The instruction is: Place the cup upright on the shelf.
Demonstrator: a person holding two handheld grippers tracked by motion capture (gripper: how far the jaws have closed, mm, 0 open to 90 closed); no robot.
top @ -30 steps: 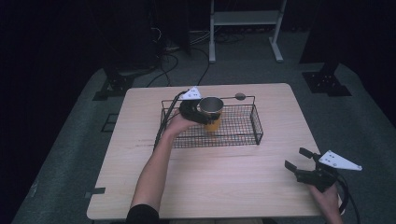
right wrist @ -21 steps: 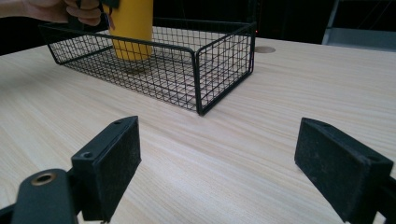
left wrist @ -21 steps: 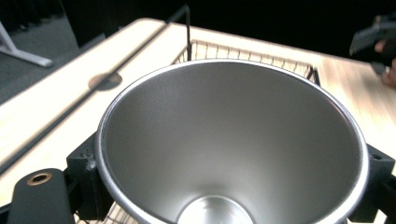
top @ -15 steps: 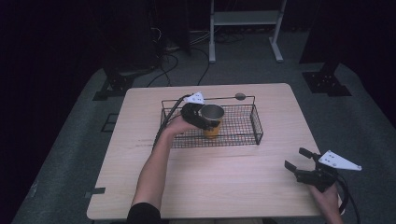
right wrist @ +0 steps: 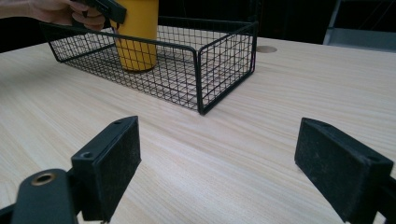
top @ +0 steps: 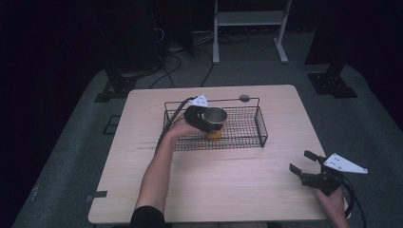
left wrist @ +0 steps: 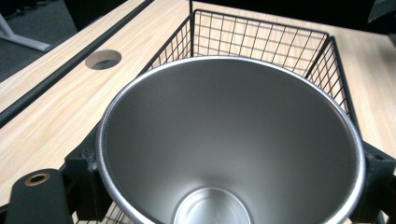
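At the lower right of the high view the right gripper (top: 308, 163) hovers idle over the wooden table (top: 237, 190), jaws spread wide with nothing between them; mid-frame, the left gripper (top: 204, 119) clamps the rim of a yellow steel-lined tumbler (top: 215, 124), which stands upright inside the black wire basket (top: 259, 127), so placement looks nearly complete, with release seemingly left

The left gripper's (top: 209, 124) pads are hidden behind the cup's (left wrist: 231, 140) rim, whose near edge is cut off at the bottom. In the right gripper view, the cup top and the right gripper's (right wrist: 233, 170) far jaw are cropped.
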